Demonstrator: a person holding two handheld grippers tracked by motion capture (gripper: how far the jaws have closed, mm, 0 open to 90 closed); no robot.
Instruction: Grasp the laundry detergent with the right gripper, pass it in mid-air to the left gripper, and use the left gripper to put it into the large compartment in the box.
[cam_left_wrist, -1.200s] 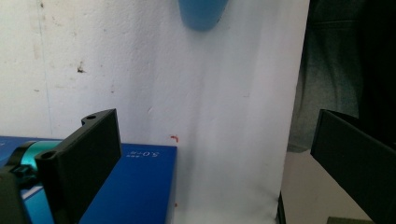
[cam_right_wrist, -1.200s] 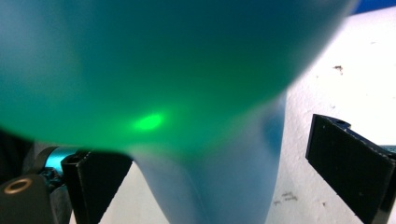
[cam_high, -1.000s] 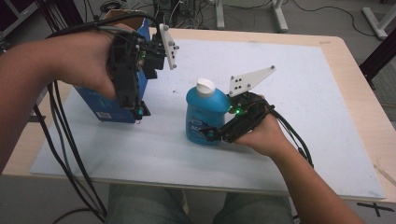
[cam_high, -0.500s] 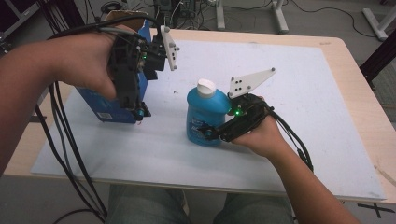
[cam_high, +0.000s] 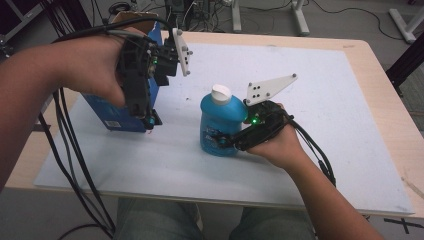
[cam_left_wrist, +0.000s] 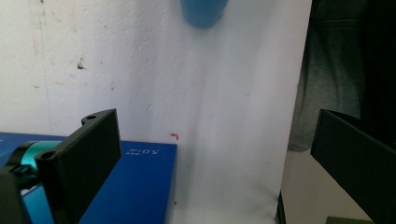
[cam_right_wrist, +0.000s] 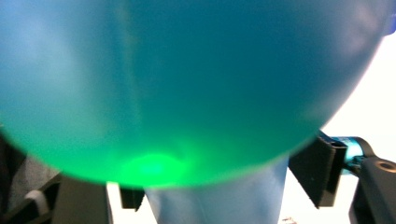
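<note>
high view: right jaws closing low on the blue bottle

high view, nearest the person: the right gripper (cam_high: 226, 141) lies level at the lower body of the blue bottle (cam_high: 220, 122), which stands upright near the middle of the white mat (cam_high: 320, 125), white cap (cam_high: 221, 92) on. its jaws have just been closing with the bottle between them; whether the pads already press i cannot tell. the right gripper view has the bottle's rounded wall (cam_right_wrist: 187, 84) hard up against the lens. the bottle looks like smooth plastic with liquid inside, so likely weighty, slightly squashy and slippery; a hold low across the flatter sides seems safest. farther off, the left gripper (cam_high: 150, 117) hangs over the blue box (cam_high: 112, 115), jaws wide apart and empty.
</note>
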